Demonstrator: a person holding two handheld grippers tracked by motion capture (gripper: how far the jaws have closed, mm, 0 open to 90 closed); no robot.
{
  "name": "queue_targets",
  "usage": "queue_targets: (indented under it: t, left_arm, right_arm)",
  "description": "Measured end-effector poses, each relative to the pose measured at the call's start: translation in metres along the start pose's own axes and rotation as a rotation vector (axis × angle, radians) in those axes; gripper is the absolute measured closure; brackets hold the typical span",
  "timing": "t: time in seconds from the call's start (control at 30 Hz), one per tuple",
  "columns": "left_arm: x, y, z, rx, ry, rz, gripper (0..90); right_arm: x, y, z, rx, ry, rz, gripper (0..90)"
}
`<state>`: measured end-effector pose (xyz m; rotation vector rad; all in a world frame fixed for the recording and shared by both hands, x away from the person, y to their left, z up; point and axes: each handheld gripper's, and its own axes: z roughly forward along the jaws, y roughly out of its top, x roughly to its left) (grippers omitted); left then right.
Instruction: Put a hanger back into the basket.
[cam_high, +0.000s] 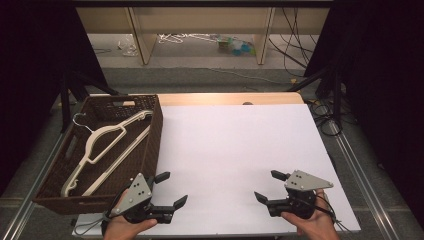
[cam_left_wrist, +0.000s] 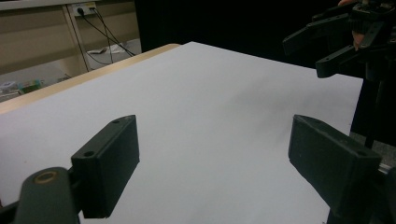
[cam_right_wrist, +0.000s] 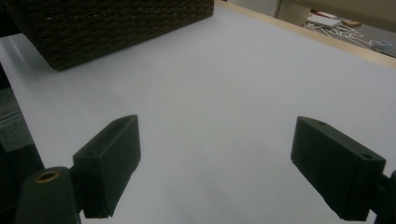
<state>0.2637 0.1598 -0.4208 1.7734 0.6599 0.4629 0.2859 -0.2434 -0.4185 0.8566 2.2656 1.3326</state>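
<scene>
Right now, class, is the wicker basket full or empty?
Neither: the wicker basket holds white hangers lying flat along its bottom, with much of the floor bare. Both claws are outside it, open.

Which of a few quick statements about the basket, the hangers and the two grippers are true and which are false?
1. The wicker basket sits at the table's left edge. True.
2. Cream hangers lie inside the basket. True.
3. The left gripper is shut on a hanger. False: its jaws are open and hold nothing.
4. The right gripper is inside the basket. False: it is over the white table top, jaws open.
</scene>
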Motion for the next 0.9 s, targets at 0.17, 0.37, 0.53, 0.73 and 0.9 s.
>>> queue_targets:
  t: [0.17,0.37,0.53,0.73,0.9]
  left_arm:
    - [0.0028,-0.0034,0.0016,0.019,0.010,0.002,16.3]
    - [0.0020,-0.0047,0.0025,0.023,0.006,-0.001,16.4]
    - [0.0027,-0.0052,0.0030,0.033,0.007,0.010,16.4]
    - [0.0026,-0.0055,0.0035,0.035,0.008,0.014,16.5]
    - [0.0016,-0.0062,0.0043,0.040,0.006,0.013,16.5]
  right_arm:
    - [0.0045,-0.0015,-0.0002,-0.004,0.013,0.003,16.9]
    - [0.0035,-0.0023,0.0017,-0.018,0.005,-0.011,16.9]
    - [0.0032,-0.0020,0.0014,-0.032,0.001,-0.007,16.9]
    - [0.0040,-0.0024,0.0019,-0.020,0.009,0.005,17.0]
    - [0.0035,-0.0027,0.0022,-0.016,0.008,0.005,16.9]
